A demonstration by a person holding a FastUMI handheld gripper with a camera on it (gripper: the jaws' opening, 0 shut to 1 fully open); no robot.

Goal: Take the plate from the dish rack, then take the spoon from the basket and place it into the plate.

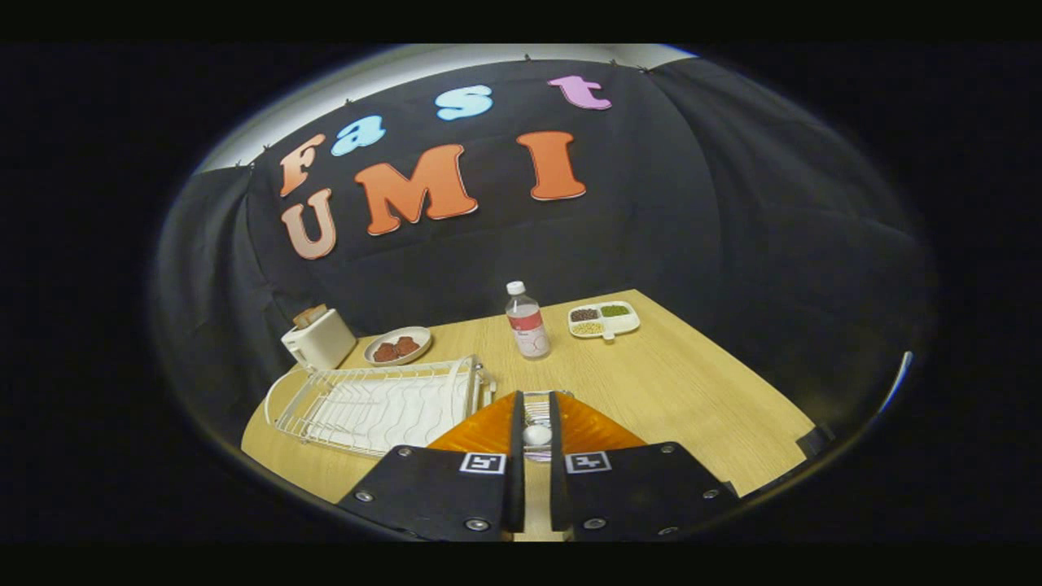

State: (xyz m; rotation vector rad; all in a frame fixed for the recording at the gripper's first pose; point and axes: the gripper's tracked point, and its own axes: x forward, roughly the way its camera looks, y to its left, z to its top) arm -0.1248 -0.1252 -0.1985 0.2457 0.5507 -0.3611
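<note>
The tool (536, 407) has its fingers drawn close together with a narrow gap, and a spoon (536, 435) with a pale rounded end sits in that gap; whether both fingers press on it I cannot tell. An orange plate (590, 430) lies just ahead, beneath the fingers, on the wooden table (692, 391). The white wire dish rack (378, 403) stands beside it. Beyond are a bottle (527, 321), a toaster (319, 338), a small dish (398, 346) and a divided tray (603, 319).

Orange plate (586, 427) under fingers; white spoon (536, 434) between; rack (374, 403) beside.
</note>
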